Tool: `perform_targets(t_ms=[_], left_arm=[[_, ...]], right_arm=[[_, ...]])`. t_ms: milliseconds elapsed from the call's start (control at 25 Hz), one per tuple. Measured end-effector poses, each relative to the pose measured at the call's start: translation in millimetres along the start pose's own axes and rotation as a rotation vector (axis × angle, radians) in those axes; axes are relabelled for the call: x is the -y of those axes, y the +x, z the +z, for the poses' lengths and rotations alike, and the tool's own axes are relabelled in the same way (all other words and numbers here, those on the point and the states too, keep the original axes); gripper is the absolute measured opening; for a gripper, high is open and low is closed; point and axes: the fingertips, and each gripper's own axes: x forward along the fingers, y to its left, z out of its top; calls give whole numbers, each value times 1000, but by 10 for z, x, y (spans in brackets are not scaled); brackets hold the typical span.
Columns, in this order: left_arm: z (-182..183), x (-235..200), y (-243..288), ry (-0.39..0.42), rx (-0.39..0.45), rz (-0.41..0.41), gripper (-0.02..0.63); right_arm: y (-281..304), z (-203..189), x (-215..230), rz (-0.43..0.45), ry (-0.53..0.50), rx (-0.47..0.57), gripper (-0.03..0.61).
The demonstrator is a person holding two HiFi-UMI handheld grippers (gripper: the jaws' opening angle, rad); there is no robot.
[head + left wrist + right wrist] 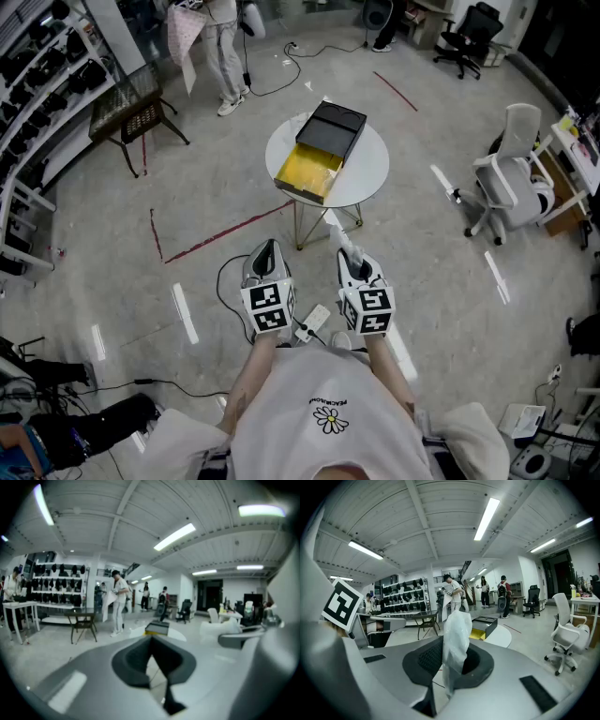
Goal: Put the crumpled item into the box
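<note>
An open box (323, 150) with a black lid and a yellow inside lies on a small round white table (375, 164) ahead of me. The same box (483, 626) shows past the right jaws and, smaller, the box (157, 628) beyond the left jaws. My right gripper (349, 253) is held close to my body, shut on a crumpled white plastic item (457, 639) that sticks up out of the jaws. The left gripper (265, 251) hovers beside it with its jaws together and nothing in them. Both are well short of the table.
A power strip (314, 321) and cables lie on the floor below the grippers. A white office chair (511, 178) stands to the right and a dark folding table (131, 112) to the left. A person (220, 47) stands beyond the round table. Racks (37, 75) line the left wall.
</note>
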Motion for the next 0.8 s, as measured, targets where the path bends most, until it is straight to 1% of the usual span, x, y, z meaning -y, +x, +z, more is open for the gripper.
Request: perform_targets(t_ms=[240, 400, 600, 800], left_arm=[[75, 42, 87, 9, 16, -4, 1], [49, 83, 110, 6, 14, 13, 2], [-2, 208, 131, 0, 15, 43, 2], [-6, 273, -26, -14, 37, 109, 2]], right_arm=[[36, 58, 57, 7, 1, 15, 40], [23, 58, 113, 29, -8, 16, 40], [-32, 55, 270, 80, 9, 17, 40], [-139, -8, 361, 148, 7, 13, 40]])
